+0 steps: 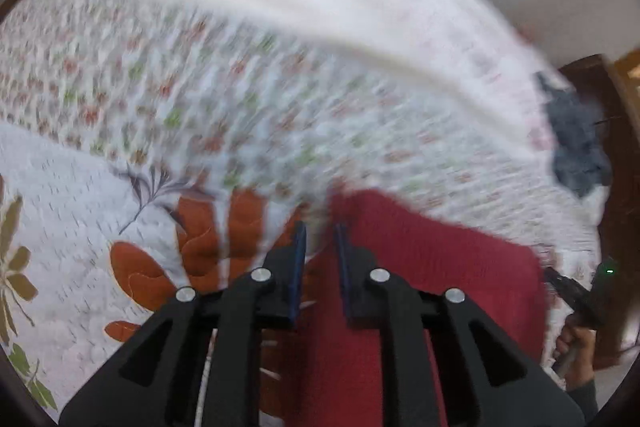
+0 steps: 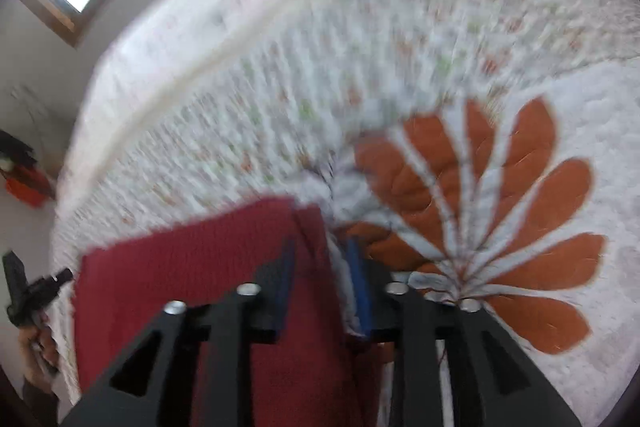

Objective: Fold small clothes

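Red cloth held up at both ends over the bed

The left gripper (image 1: 320, 227) and right gripper (image 2: 320, 247) each had their blue pads set narrowly apart around an edge of the red garment (image 1: 432, 267), seemingly pinching it, above the floral quilt (image 1: 80, 227); the view was blurred

no readable text, label, brand, number or sign shows in either view — both are heavily blurred.
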Tool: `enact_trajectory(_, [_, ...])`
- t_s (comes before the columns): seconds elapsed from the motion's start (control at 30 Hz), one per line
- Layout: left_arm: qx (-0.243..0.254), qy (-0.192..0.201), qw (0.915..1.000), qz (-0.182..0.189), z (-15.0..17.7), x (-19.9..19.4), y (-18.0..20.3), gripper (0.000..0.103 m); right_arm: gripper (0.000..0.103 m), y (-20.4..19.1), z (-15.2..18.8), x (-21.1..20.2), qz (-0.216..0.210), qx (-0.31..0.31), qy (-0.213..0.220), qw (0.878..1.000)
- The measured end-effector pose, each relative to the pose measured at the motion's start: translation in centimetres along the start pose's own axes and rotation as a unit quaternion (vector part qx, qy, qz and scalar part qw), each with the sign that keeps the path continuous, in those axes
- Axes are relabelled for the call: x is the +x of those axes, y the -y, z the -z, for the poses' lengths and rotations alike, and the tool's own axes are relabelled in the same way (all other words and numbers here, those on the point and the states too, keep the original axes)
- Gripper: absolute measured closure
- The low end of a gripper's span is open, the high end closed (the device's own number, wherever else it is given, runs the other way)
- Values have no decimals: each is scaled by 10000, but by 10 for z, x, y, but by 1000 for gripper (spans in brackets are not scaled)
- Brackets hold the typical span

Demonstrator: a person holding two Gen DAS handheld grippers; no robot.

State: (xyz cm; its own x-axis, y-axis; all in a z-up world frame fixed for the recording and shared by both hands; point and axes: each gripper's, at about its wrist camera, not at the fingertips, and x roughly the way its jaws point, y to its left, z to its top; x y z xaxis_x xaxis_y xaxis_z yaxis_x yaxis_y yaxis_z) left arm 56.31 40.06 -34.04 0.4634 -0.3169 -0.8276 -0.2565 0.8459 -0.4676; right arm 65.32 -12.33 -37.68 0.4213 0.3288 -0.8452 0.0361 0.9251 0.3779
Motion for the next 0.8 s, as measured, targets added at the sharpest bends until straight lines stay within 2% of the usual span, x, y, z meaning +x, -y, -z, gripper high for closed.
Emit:
enact_trajectory(0.03, [42,-91,9987,496,2,-2,7,90,72,0,0,-4,-128,10,26,9999])
enact_trajectory(0.1, [106,-392,9962,774,5,12,15,88,72,-1,8,6,-729,173,-375,9965])
enact_trajectory(0.13, [125,-599,9957,700,7,25,17,88,73,0,12,17,-860,209,-620,9941])
enact_trajectory(0.17, [129,-831,9957,399,11,43,14,88,76,1,16,28,-861,230,-843,9924])
enact_trajectory(0.23, [-35,-1105,9939,-49,17,68,-3,102,90,12,20,44,-729,260,-972,9922])
enact_trajectory(0.27, [-131,-1114,9937,23,17,69,-9,102,103,19,18,46,-717,370,-991,9918])
enact_trajectory(0.33, [-326,-1009,9942,174,13,56,-13,103,101,30,14,35,-876,738,-950,9889])
enact_trajectory(0.37, [-279,-878,9952,329,14,40,-11,100,92,28,14,24,-952,701,-896,9889])
enact_trajectory(0.4, [-191,-785,9947,637,18,25,-8,100,91,26,16,17,-1051,650,-906,9882])
enact_trajectory(0.43, [-13,-736,9908,1139,28,4,-3,100,91,22,25,4,-1427,615,-956,9832])
enact_trajectory(0.47, [122,-749,9867,1435,37,-8,0,98,90,18,35,-5,-1742,583,-1038,9775])
enact_trajectory(0.53, [326,-935,9786,1804,61,-20,0,96,89,13,58,-11,-1991,446,-1290,9704])
enact_trajectory(0.57, [363,-1108,9777,1746,75,-16,-4,96,90,12,69,-7,-1964,399,-1436,9691])
enact_trajectory(0.6, [443,-1213,9822,1366,87,-7,-10,100,102,14,75,-3,-1866,347,-1475,9707])
enact_trajectory(0.63, [412,-1261,9848,1119,92,1,-18,102,103,20,79,2,-1761,346,-1428,9733])
enact_trajectory(0.7, [-2,-1225,9854,1180,100,5,-43,102,103,37,75,4,-1891,725,-1318,9704])
enact_trajectory(0.73, [-57,-1127,9868,1165,102,-4,-47,102,103,40,74,0,-1827,873,-1253,9712])
enact_trajectory(0.8, [-45,-948,9848,1455,112,-31,-43,102,98,29,80,-23,-1965,883,-1203,9691])
